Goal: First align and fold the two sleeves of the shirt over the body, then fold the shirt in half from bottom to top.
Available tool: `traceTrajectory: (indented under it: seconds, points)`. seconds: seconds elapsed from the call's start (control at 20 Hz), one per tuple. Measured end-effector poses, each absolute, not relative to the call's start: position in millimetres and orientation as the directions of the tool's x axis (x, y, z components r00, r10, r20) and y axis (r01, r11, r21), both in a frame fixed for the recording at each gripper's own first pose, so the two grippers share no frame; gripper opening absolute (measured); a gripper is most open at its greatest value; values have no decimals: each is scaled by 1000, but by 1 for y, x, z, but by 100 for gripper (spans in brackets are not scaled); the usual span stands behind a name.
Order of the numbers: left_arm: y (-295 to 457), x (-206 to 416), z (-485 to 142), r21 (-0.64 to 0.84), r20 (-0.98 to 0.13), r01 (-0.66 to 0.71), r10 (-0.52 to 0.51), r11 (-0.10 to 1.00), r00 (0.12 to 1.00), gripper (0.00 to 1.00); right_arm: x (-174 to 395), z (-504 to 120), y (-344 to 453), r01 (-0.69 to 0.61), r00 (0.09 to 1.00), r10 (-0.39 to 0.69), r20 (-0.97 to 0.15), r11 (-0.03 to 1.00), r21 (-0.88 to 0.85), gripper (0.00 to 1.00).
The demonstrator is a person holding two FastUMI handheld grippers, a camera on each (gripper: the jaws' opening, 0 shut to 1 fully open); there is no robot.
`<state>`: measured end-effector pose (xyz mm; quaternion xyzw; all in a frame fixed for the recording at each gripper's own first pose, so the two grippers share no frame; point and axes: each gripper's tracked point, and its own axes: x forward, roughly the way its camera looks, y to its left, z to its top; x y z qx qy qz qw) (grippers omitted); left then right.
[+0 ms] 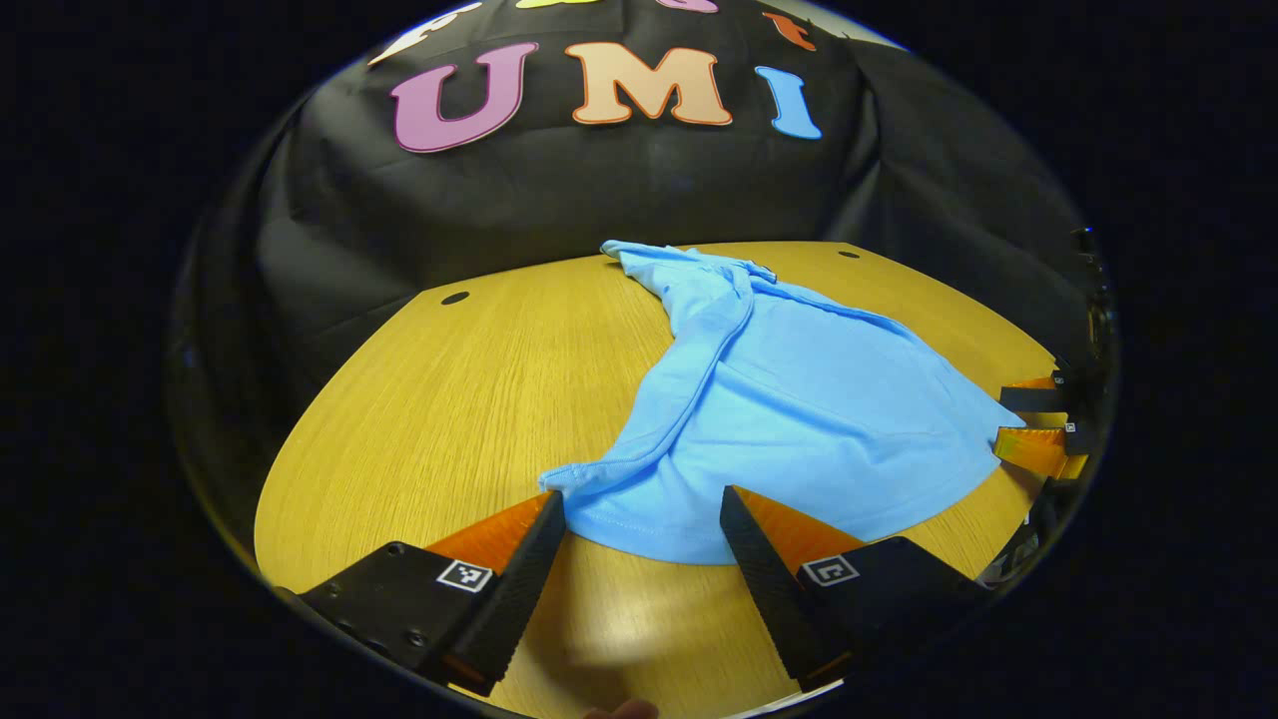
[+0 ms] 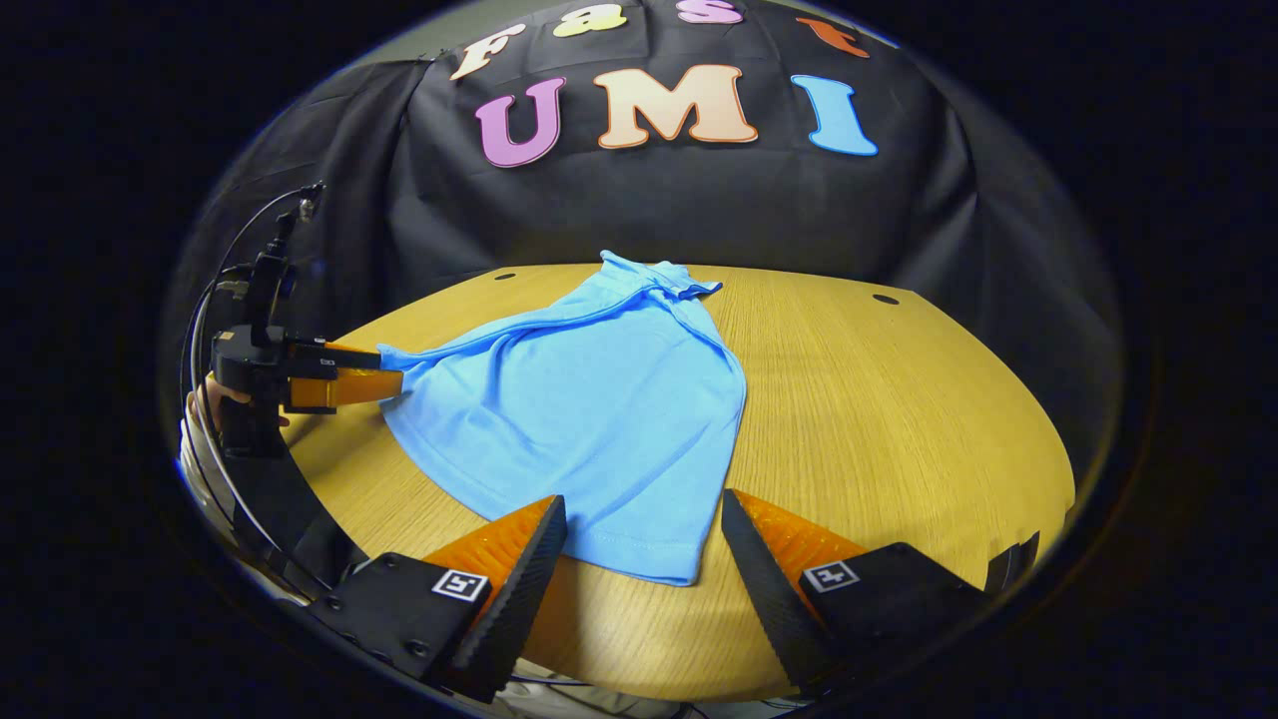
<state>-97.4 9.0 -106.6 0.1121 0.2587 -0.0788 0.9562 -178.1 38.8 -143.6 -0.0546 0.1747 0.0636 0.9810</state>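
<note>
A light blue shirt (image 1: 789, 399) lies on the wooden table (image 1: 429, 399) with its collar (image 1: 699, 262) at the far end and its sleeves turned in over the body. My left gripper (image 1: 642, 497) is open, its jaws on either side of the hem's left corner and low over the table. In the right gripper view the shirt (image 2: 599, 399) runs away from me. There my right gripper (image 2: 642, 501) stands open around the hem's right corner. The left gripper (image 2: 391, 371) reaches the other hem corner. The right gripper (image 1: 1000, 419) sits at the shirt's right edge, fingers apart.
The booth's black cloth wall hangs right behind the table (image 2: 899, 419). Two small dark holes (image 2: 886, 299) sit near the table's far edge. A hand (image 2: 205, 399) and cables (image 2: 215, 300) are behind the left gripper. Bare wood lies on both sides of the shirt.
</note>
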Motion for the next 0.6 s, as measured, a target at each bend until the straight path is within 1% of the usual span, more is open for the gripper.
traceTrajectory:
  seconds: [0.05, 0.2, 0.25, 0.3, 0.35, 0.4, 0.45, 0.5, 0.55, 0.6]
  points:
    - [8, -95, -108, 157, -520, 218, -107, 963, 848, 96, -177, -143, 39, -146, 930, 107, -352, 986, -85, 98]
    - [-1, -89, -109, 110, -538, 253, -156, 961, 828, 97, -179, -143, 42, -161, 927, 122, -355, 984, -82, 96]
    - [-5, -89, -111, 116, -545, 276, -172, 954, 820, 98, -180, -143, 43, -168, 925, 129, -357, 982, -82, 89]
    - [-9, -90, -111, 115, -546, 298, -191, 948, 816, 94, -179, -145, 46, -179, 922, 141, -360, 981, -76, 88]
    - [-14, -90, -112, 121, -546, 321, -207, 939, 812, 90, -178, -145, 47, -184, 922, 145, -360, 980, -76, 77]
    - [-18, -91, -113, 120, -549, 343, -225, 932, 805, 76, -178, -145, 48, -191, 920, 151, -361, 979, -76, 72]
    - [-24, -92, -113, 110, -552, 362, -246, 926, 797, 69, -179, -145, 51, -200, 918, 162, -361, 977, -72, 68]
    - [-29, -95, -114, 103, -553, 380, -265, 919, 790, 51, -180, -146, 54, -208, 916, 173, -361, 976, -61, 61]
    - [-34, -96, -114, 98, -553, 395, -280, 913, 784, 42, -181, -146, 56, -214, 914, 181, -364, 975, -52, 49]
    - [-34, -97, -114, 106, -554, 389, -270, 915, 787, 18, -181, -146, 58, -220, 910, 190, -368, 975, -41, 43]
